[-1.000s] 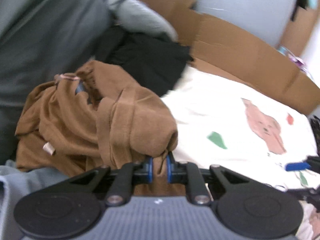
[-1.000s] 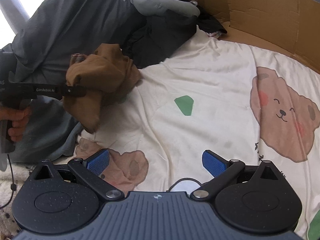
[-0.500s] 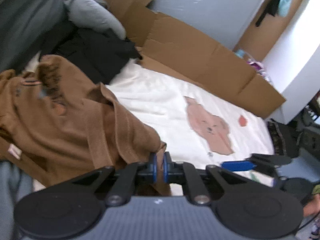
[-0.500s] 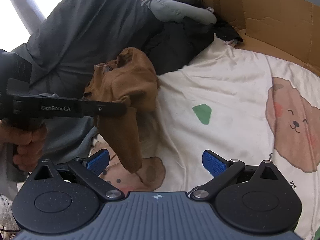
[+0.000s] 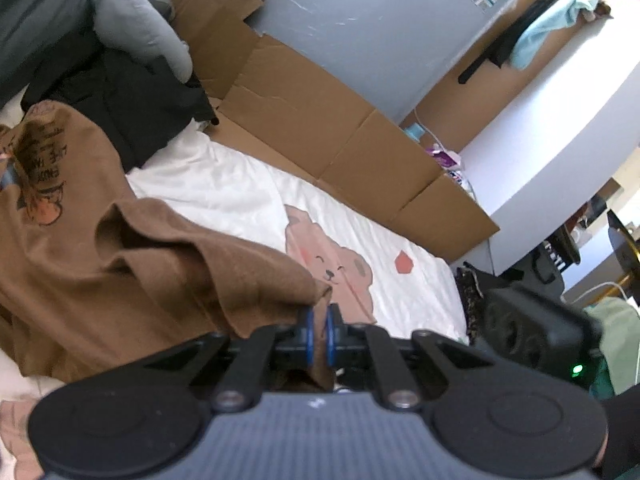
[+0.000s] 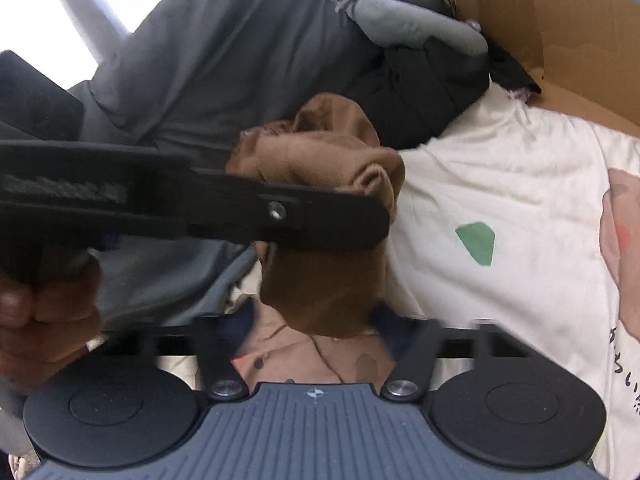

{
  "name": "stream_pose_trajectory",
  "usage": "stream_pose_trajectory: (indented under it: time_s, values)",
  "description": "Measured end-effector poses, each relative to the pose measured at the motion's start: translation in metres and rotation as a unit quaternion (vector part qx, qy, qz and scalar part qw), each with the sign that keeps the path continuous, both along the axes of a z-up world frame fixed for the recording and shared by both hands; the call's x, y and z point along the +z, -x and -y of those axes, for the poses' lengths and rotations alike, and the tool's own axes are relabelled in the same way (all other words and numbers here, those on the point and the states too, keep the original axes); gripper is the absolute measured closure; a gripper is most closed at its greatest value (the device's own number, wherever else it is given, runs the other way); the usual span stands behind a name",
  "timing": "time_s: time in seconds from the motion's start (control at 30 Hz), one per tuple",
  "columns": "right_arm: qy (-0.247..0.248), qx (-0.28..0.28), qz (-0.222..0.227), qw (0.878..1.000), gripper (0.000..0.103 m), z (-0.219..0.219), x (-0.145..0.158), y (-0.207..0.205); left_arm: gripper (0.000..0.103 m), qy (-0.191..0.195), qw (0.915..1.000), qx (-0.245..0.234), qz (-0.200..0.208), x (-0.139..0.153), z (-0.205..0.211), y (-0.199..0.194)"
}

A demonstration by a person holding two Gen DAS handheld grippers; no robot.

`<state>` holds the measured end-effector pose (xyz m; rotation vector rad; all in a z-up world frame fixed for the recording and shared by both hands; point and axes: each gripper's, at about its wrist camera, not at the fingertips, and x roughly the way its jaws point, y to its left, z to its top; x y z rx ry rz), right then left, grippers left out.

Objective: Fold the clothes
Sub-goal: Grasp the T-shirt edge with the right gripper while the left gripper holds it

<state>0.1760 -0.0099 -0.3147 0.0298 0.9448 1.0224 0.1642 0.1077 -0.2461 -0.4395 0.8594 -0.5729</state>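
brown shirt (image 5: 120, 264), cream bear-print sheet (image 5: 224, 188)

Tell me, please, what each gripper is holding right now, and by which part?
The left gripper is shut on an edge fold of the brown garment. The right gripper is closing around the garment's hanging end but does not visibly grip it yet.

Brown garment (image 5: 120, 264): soft knit fabric with dark printed lettering and a small orange motif near one end, bunched in loose folds, lifted partly off the bed; one edge pinched up, a flap (image 6: 324, 288) hanging downward from the pinch, the remainder draped toward the dark clothing behind
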Motion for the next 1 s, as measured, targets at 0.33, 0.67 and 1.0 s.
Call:
stream_pose_trajectory:
  time_s: [0.33,0.67,1.0]
  values:
    - [-0.008,-0.049,-0.006,0.999,0.098,0.026,-0.005,-0.013,0.062,-0.013,0.9998,0.015,0.004,0.005,-0.003,0.001]
    - [0.011,-0.113,-0.016,0.993,0.099,0.089,-0.007,-0.035,0.041,-0.124,0.9853,0.114,-0.031,-0.023,-0.046,0.006]
    - [0.058,-0.173,-0.026,0.983,0.1,0.166,-0.005,-0.033,0.031,-0.199,0.9595,0.194,-0.048,-0.043,-0.098,-0.001]
